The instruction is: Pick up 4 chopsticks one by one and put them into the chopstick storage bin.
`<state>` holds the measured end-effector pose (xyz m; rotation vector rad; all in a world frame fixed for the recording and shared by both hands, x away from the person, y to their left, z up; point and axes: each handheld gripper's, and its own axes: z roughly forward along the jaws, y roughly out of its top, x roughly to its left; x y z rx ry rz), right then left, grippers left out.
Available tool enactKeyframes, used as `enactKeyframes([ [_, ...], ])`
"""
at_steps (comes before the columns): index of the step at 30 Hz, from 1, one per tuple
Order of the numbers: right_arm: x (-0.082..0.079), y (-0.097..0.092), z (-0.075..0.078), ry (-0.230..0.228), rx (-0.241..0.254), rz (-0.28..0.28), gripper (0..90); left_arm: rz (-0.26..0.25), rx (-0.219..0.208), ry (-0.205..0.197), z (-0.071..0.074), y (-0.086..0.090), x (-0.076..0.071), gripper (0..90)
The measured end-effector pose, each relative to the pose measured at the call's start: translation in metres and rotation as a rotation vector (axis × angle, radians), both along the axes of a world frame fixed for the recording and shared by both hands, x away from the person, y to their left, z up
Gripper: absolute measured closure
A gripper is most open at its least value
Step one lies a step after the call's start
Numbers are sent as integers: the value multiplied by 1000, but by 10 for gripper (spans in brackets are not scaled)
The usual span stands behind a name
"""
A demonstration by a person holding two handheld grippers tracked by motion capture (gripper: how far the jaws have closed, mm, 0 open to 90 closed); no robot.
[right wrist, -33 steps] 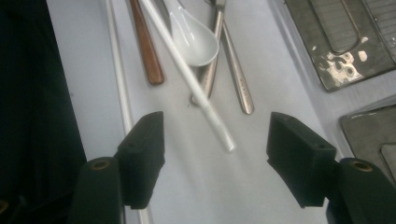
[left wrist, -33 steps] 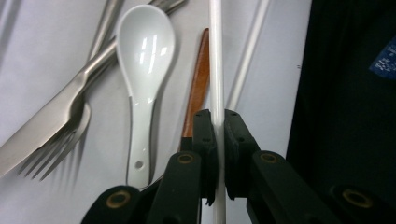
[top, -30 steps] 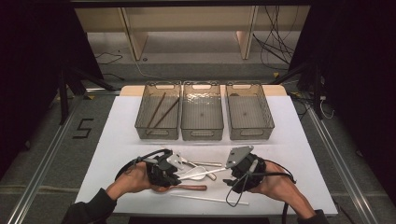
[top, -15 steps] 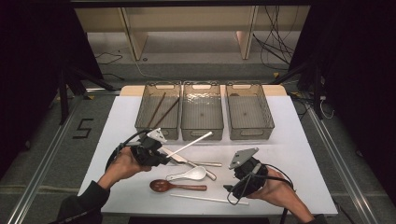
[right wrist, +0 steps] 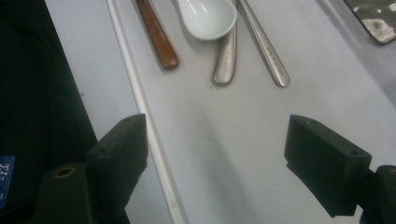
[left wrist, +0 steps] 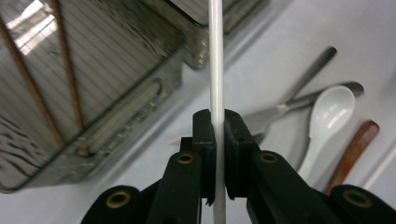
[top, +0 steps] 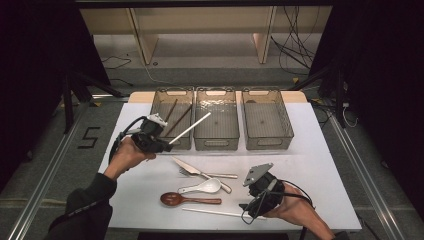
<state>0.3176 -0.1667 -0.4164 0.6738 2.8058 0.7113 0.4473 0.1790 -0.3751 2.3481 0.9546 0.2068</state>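
Item: 1 white chopstick (left wrist: pixel 215 60), light, rigid, smooth-sided, carried over the table.

Left gripper (top: pixel 161 143) is clamped on it near 1 end, so most of the stick juts out ahead of the jaws toward the left bin (top: pixel 161 102), where 2 brown chopsticks (top: pixel 175 117) already lie. Likely slippery and apt to pivot in so short a hold; a grip nearer mid-length would steady it. Right gripper (right wrist: pixel 217 163), jaws just opened wide with nothing between them, hovers low over the table; a second white chopstick (right wrist: pixel 140 107) lies just beside its left jaw, thin and flat to the surface, best pinched across its middle.
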Motion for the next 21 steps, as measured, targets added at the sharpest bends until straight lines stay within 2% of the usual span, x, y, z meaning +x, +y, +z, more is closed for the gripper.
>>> enactKeyframes([
  [7,0,1,-1,-8,1,15,227,73,2,-10,10,6,27,846],
  [21,0,1,-1,-1,-1,12,222,174,6,9,0,13,64,846],
])
